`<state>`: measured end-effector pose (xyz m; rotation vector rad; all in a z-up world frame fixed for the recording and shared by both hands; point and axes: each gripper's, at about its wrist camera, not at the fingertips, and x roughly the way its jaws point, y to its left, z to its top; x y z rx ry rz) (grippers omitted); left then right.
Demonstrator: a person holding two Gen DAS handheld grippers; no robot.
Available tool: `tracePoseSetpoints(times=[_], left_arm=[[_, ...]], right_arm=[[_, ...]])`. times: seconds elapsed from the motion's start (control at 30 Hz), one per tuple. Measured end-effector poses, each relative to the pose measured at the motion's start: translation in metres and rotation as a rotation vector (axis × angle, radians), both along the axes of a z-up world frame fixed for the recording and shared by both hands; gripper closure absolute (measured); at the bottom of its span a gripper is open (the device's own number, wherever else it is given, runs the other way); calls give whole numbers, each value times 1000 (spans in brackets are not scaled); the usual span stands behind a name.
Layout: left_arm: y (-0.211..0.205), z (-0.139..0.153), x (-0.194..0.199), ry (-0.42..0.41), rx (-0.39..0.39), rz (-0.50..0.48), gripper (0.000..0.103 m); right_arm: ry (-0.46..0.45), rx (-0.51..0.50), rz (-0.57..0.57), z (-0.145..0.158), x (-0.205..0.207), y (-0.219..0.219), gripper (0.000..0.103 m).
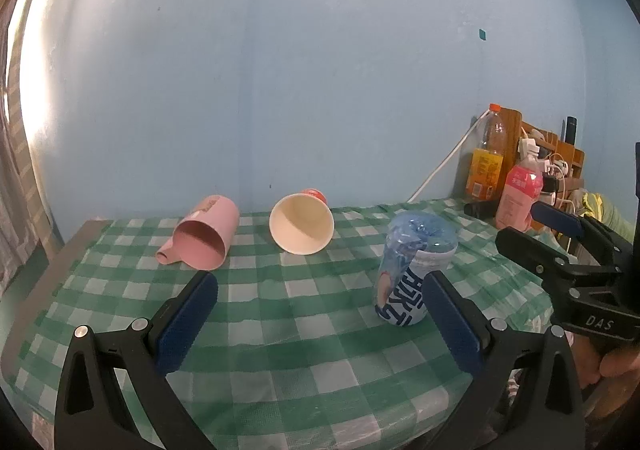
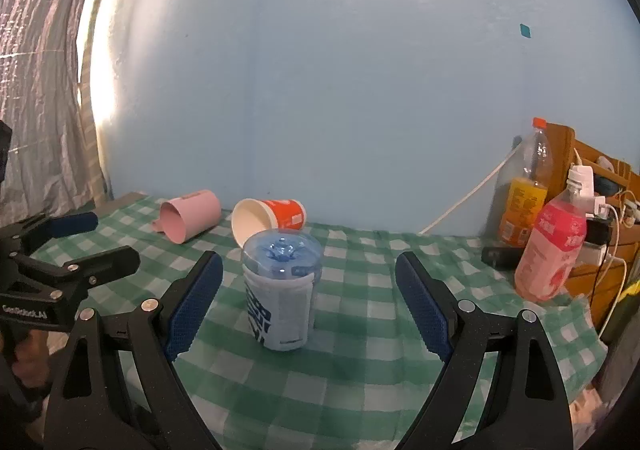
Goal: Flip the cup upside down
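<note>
A clear blue plastic cup (image 1: 412,270) with a white and blue label stands upside down, base up, on the green checked tablecloth (image 1: 288,314); it also shows in the right wrist view (image 2: 282,290). A pink mug (image 1: 204,238) (image 2: 190,218) and a red paper cup (image 1: 302,224) (image 2: 268,220) lie on their sides behind it. My left gripper (image 1: 320,302) is open and empty, the blue cup by its right finger. My right gripper (image 2: 308,290) is open, the blue cup between its fingers nearer the left one, untouched. Each gripper shows in the other's view: the right (image 1: 532,226), the left (image 2: 108,238).
An orange drink bottle (image 1: 486,158) (image 2: 524,190) and a pink bottle (image 1: 520,194) (image 2: 554,250) stand at the back right by a wooden rack (image 2: 580,158) with chargers and cables. A blue wall runs behind the table. A curtain (image 2: 40,90) hangs at the left.
</note>
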<state>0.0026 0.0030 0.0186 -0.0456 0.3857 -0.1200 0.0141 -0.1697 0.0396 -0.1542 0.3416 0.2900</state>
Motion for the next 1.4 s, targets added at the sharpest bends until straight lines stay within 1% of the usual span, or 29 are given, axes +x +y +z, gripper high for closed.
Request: tracePoseSetpoints(times=[0.3,0.47,0.57,0.6,0.7,0.93,1.17,1.4], left_arm=[[-9,1,-5,-26,36,4,0],[-11,1,-6,-14,46,5,0],[-12,1,-6,-8,64,29,0],[-11,1,-6,12,49,27,0],[-11,0,-5,13,65,53,0],[-12,-2,-4,22,80,68,0],[-9,-2,-2,35,72,72,0],[-8,-3,-3,31,62,58,0]], right_arm=[[17,-3,1,-1,0,1,16],[25,-5,4,-3,1,1,16],[27,-4,4,-4,1,1,16],[28,-4,3,-4,1,1,16],[26,-4,4,-4,1,1,16],[26,-5,4,-4,1,1,16],[28,-2,4,-5,0,2,16],[37,-5,2,-7,0,5,16]])
